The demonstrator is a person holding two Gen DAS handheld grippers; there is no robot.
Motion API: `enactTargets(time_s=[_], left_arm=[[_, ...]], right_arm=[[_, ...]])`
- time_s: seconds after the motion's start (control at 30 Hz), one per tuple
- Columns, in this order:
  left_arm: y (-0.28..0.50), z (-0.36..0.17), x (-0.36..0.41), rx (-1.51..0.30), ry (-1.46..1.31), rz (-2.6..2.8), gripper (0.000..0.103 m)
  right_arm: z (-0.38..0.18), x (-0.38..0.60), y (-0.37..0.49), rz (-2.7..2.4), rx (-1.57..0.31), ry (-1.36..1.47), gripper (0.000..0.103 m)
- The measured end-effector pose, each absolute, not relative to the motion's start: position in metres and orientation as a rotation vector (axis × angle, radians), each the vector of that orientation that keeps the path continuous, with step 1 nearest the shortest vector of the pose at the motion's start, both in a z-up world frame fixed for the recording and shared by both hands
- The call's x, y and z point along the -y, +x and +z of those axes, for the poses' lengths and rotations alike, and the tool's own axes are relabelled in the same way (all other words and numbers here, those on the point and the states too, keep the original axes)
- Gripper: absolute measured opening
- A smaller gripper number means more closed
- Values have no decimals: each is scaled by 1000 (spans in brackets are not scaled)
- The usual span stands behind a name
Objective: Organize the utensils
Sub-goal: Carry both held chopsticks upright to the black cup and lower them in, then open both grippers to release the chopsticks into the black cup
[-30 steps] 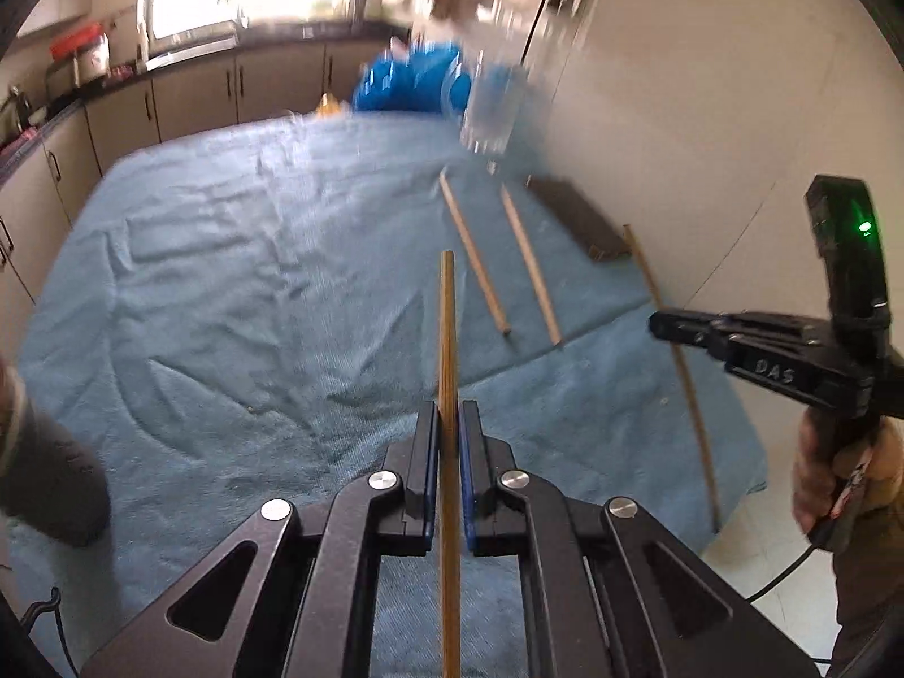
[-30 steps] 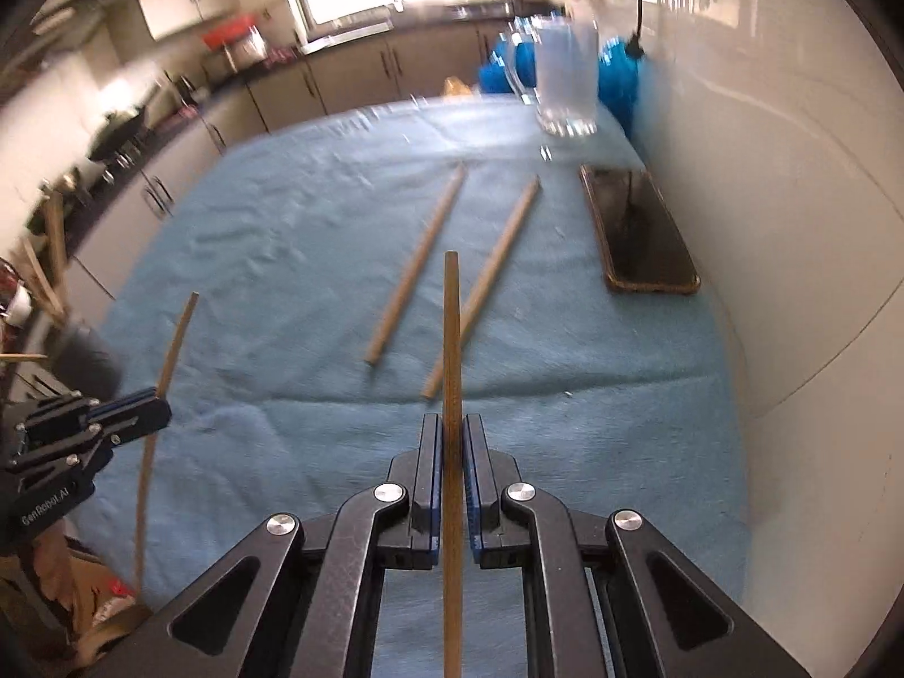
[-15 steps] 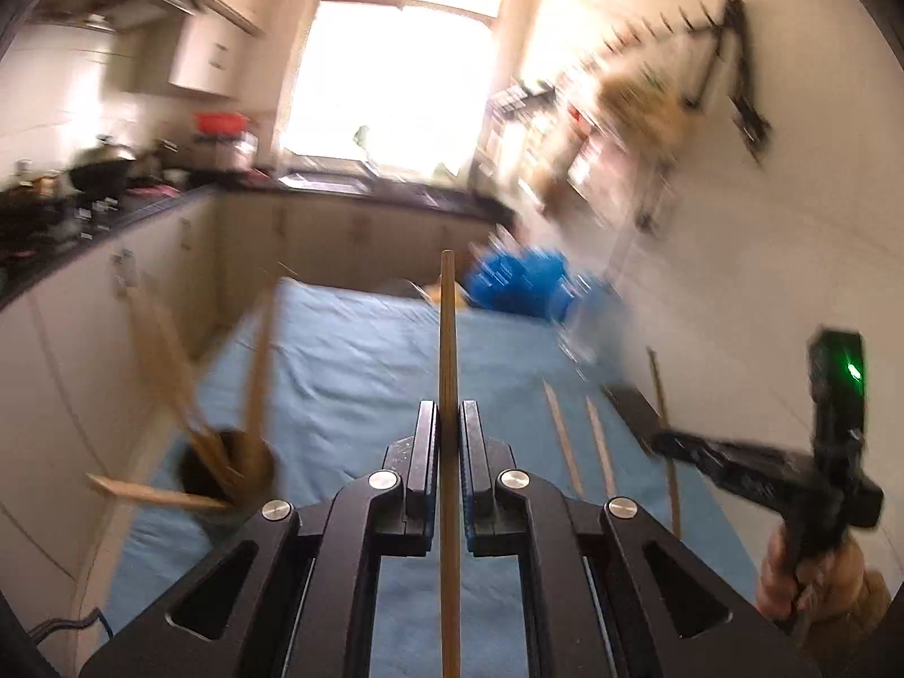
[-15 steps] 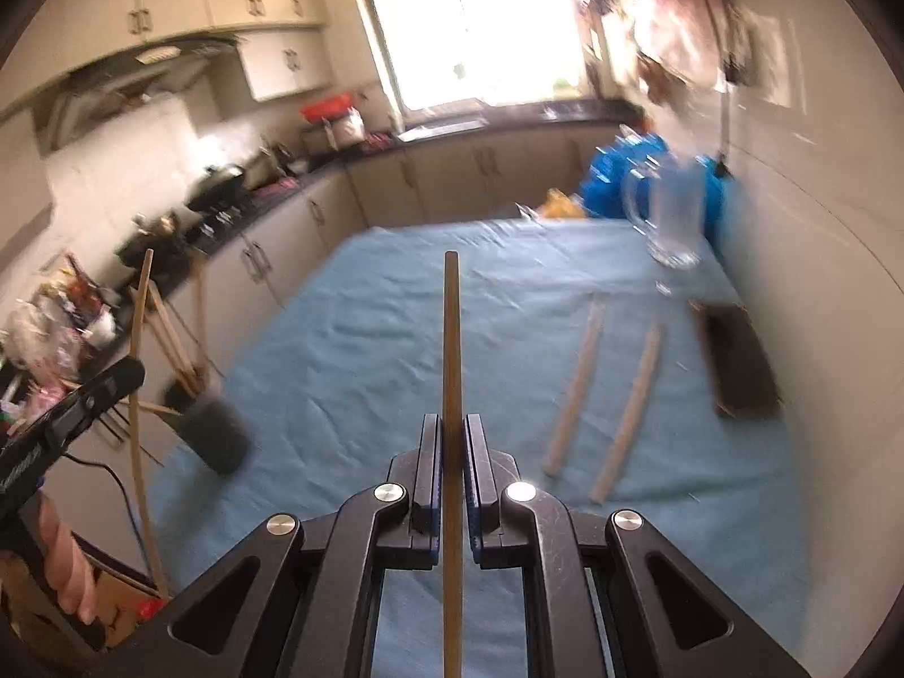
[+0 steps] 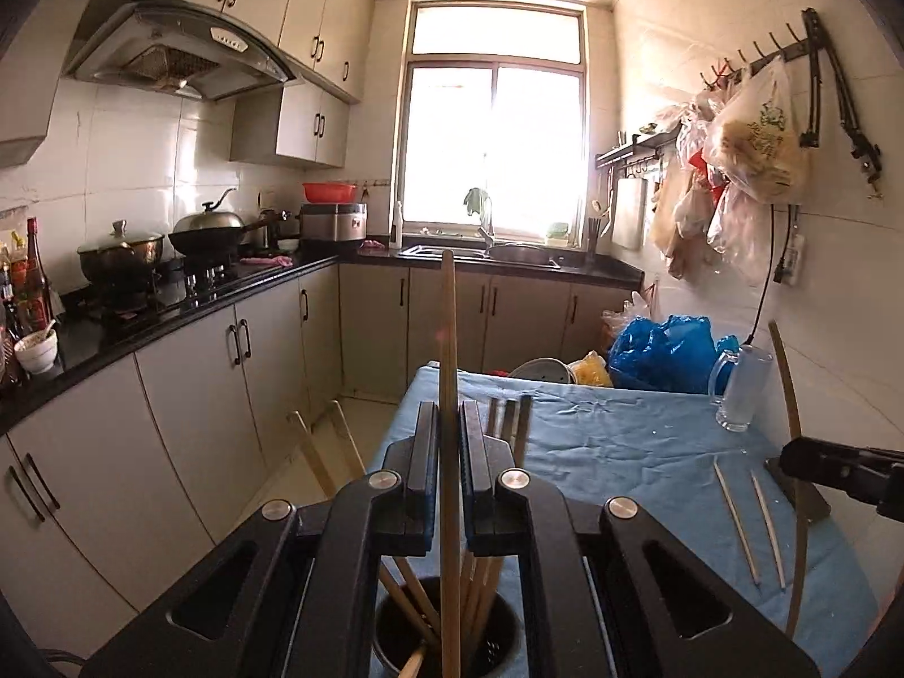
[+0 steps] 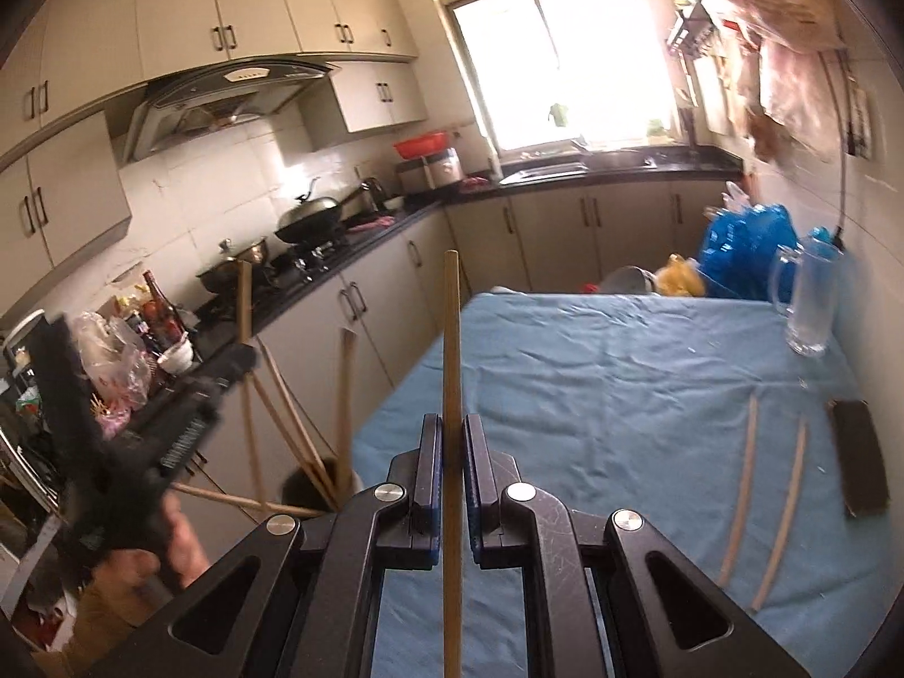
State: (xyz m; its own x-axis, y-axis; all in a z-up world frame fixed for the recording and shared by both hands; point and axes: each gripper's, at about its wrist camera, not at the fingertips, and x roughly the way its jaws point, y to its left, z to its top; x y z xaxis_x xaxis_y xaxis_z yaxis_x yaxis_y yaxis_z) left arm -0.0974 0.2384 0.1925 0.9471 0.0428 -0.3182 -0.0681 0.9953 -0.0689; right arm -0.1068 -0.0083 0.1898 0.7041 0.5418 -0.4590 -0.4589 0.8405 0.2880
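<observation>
My left gripper [image 5: 449, 424] is shut on a wooden chopstick [image 5: 448, 339] and holds it upright over a dark utensil holder [image 5: 446, 638] that has several chopsticks in it. The stick's lower end reaches into the holder. My right gripper [image 6: 451, 435] is shut on another wooden chopstick [image 6: 451, 339], upright above the blue cloth. The holder [image 6: 316, 489] and the left gripper [image 6: 169, 424] show at the left of the right wrist view. Two loose chopsticks [image 6: 763, 503] lie on the cloth at the right; they also show in the left wrist view [image 5: 748, 520].
The table wears a blue cloth [image 6: 621, 395]. A glass mug [image 6: 811, 305] stands at its far right and a dark flat tray [image 6: 861, 466] lies by the wall. Blue bags [image 5: 661, 350] sit behind the table. Kitchen cabinets [image 5: 237, 373] run along the left.
Both grippers tilted up from looking down at the cloth to looking level. The left gripper moved left with its chopstick to over the holder. The right gripper kept its chopstick.
</observation>
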Motion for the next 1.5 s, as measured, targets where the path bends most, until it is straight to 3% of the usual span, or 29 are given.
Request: enactTargets(time_s=[0.53, 1.1, 1.17, 1.2, 1.3, 1.4, 1.5], left_arm=[[-95, 207, -287, -137, -285, 129, 6], [-86, 183, -283, -209, -258, 140, 8], [-86, 183, -283, -224, -257, 142, 13], [-87, 183, -283, -226, -258, 145, 21], [-97, 186, -284, -215, -273, 158, 41], [-110, 191, -284, -197, -290, 176, 53], [-122, 194, -281, -204, -299, 180, 54]], right_arm=[[203, -84, -41, 683, -460, 342, 8], [162, -116, -24, 616, -439, 280, 9], [161, -115, -26, 618, -446, 276, 11], [160, -113, -26, 615, -450, 274, 16], [159, -107, -30, 604, -454, 278, 45], [160, -96, -37, 582, -447, 281, 49], [160, -82, -42, 562, -454, 285, 52]])
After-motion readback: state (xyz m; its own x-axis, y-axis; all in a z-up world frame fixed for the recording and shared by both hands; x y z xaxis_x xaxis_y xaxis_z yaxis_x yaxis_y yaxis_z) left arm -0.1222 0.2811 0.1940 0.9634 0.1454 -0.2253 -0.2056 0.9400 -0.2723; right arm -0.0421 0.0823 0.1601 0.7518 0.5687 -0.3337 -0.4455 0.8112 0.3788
